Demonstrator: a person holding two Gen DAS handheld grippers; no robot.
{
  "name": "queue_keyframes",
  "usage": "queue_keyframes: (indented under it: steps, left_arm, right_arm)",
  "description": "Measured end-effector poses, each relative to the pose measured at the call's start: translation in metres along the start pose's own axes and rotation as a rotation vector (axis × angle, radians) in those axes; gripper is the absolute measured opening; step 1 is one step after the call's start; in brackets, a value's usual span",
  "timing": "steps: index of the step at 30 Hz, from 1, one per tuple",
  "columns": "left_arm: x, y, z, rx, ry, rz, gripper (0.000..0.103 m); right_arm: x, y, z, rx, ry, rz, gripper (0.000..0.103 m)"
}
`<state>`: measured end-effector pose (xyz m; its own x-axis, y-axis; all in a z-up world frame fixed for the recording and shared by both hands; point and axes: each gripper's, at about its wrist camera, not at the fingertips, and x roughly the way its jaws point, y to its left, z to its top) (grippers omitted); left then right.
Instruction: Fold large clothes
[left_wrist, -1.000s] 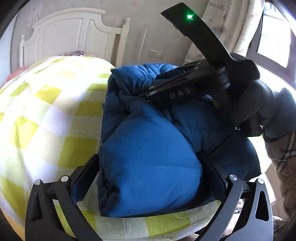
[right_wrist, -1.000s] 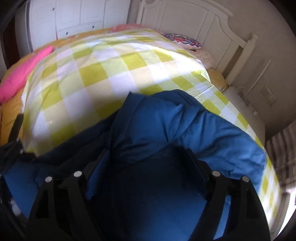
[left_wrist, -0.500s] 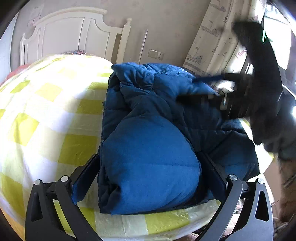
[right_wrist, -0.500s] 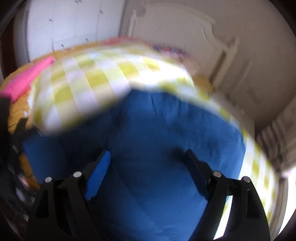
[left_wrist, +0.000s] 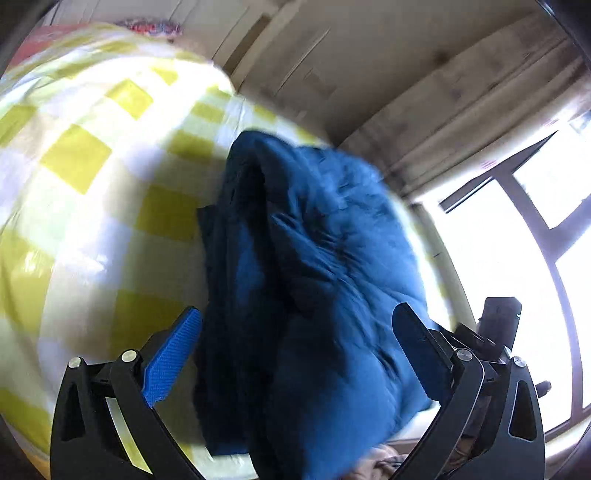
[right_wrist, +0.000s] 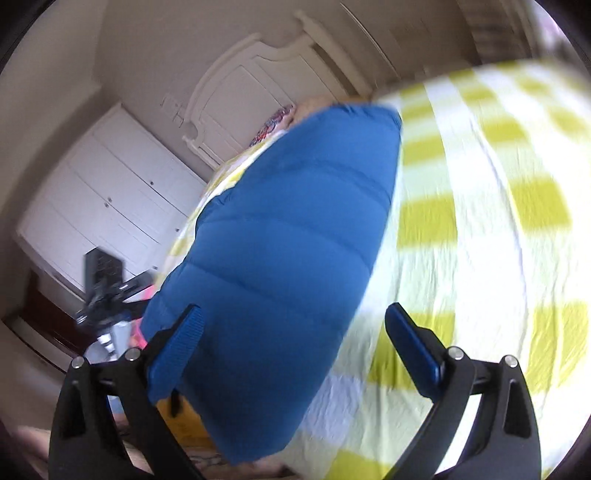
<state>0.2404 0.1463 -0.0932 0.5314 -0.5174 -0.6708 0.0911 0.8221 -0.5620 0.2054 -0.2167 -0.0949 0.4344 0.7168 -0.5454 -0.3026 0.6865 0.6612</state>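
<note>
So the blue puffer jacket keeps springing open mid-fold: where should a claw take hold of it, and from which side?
Probably the stacked layered edge of the blue puffer jacket, facing the checked bedspread. Come in low from that side so one finger slides beneath and one above. The smooth quilted face bulges too wide to pinch. Both the left claw and right claw stand open.

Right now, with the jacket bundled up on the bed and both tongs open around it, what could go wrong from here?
1. The puffy jacket bulges wider than the open left tongs; a pinch may catch only its outer layer, and the fold could spring open.
2. It lies near the edge of the bed in the right view, so it may slide off.
3. Both views are blurred, so the right tongs could close off target.
</note>
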Motion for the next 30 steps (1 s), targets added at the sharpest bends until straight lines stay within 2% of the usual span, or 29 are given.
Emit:
queue_keyframes:
  steps: [2, 5, 8, 9, 13, 15, 16, 17, 21, 23, 25, 26, 28, 30]
  left_arm:
    - [0.019, 0.002, 0.010, 0.001, 0.072, 0.030, 0.099]
    - [0.044, 0.019, 0.013, -0.016, 0.178, -0.028, 0.099]
    - [0.051, 0.043, 0.008, -0.056, 0.225, -0.152, 0.099]
    - [0.049, 0.050, 0.007, -0.060, 0.213, -0.196, 0.099]
    - [0.046, 0.055, -0.002, -0.055, 0.205, -0.251, 0.099]
    - [0.054, 0.048, -0.008, -0.050, 0.257, -0.310, 0.099]
    - [0.055, 0.044, -0.011, -0.039, 0.266, -0.314, 0.099]
    - [0.055, 0.039, -0.014, -0.024, 0.253, -0.286, 0.099]
    - [0.054, 0.041, -0.018, -0.027, 0.230, -0.301, 0.099]
    - [0.050, 0.042, -0.023, -0.020, 0.212, -0.300, 0.095]
    - [0.040, 0.043, -0.033, -0.020, 0.165, -0.315, 0.085]
    - [0.034, 0.035, -0.040, 0.000, 0.129, -0.309, 0.082]
    - [0.020, 0.021, -0.054, 0.043, 0.055, -0.282, 0.074]
    - [0.013, 0.011, -0.059, 0.056, 0.006, -0.257, 0.071]
  right_arm:
    - [0.011, 0.001, -0.006, 0.012, 0.039, 0.015, 0.098]
    - [0.028, 0.009, -0.013, -0.005, 0.105, 0.031, 0.100]
    - [0.039, 0.018, -0.018, -0.018, 0.133, 0.062, 0.101]
    - [0.042, 0.019, -0.019, -0.019, 0.136, 0.060, 0.101]
    - [0.041, 0.016, -0.021, 0.010, 0.140, 0.088, 0.101]
    - [0.039, 0.013, -0.020, 0.013, 0.131, 0.095, 0.101]
    - [0.038, 0.014, -0.020, 0.007, 0.127, 0.093, 0.101]
    - [0.037, 0.013, -0.021, 0.005, 0.125, 0.090, 0.101]
    - [0.042, 0.016, -0.021, -0.005, 0.109, 0.081, 0.101]
    - [0.043, 0.018, -0.023, -0.011, 0.089, 0.070, 0.101]
    - [0.044, 0.020, -0.024, -0.013, 0.076, 0.062, 0.101]
    - [0.045, 0.020, -0.023, -0.013, 0.064, 0.059, 0.099]
    - [0.044, 0.029, -0.022, -0.065, 0.030, 0.016, 0.085]
    - [0.037, 0.042, -0.023, -0.153, -0.018, -0.039, 0.070]
